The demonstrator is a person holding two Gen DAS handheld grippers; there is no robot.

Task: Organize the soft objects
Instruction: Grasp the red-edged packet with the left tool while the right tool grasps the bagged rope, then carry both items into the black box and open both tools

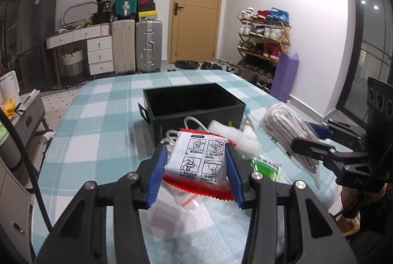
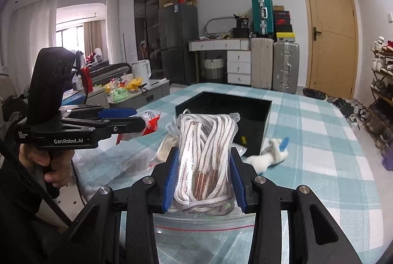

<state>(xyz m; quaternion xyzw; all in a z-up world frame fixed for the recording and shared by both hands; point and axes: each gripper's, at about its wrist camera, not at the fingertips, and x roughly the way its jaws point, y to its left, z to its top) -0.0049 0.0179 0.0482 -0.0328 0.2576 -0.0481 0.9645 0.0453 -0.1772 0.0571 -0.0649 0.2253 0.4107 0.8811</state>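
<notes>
Red-edged instruction packet [image 1: 196, 160] clamped in left gripper [image 1: 196, 169], bagged white shoelaces [image 2: 205, 160] clamped in right gripper [image 2: 205, 181], both above checked tablecloth [image 1: 103, 116]; black box [image 1: 194, 104] at 12 o'clock, white cotton wad [image 1: 235, 138] between.

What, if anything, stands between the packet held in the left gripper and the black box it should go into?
Nothing solid blocks it. The left gripper holds the red and white packet above the table, near the black box, whose top is open. A white cable and white stuffing lie below, against the box's near wall.
</notes>
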